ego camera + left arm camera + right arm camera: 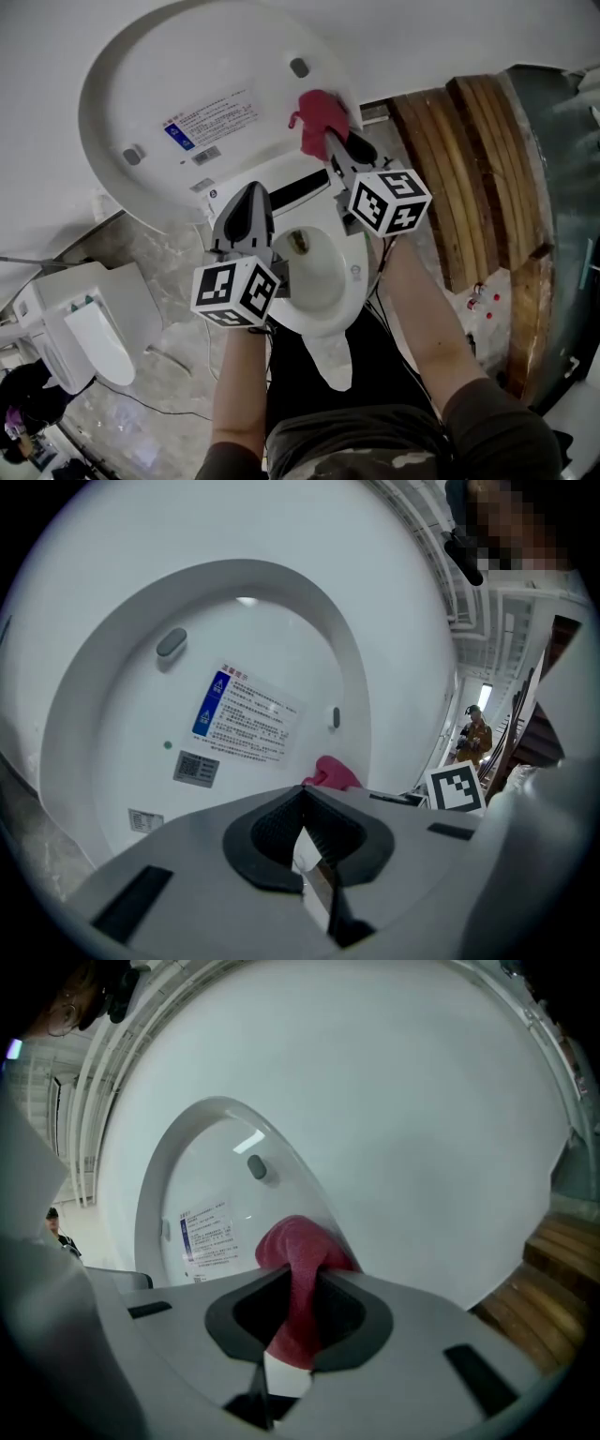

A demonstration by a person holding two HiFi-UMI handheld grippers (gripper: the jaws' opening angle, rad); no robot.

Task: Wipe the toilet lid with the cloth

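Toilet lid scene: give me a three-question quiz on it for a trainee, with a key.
1. True or false: the toilet lid stands raised.
2. What does the right hand-held gripper hold? A. the red cloth B. a brush C. nothing
3. Fill in: the left hand-held gripper has its jaws ____, with nothing between them.
Key: 1 true; 2 A; 3 shut.
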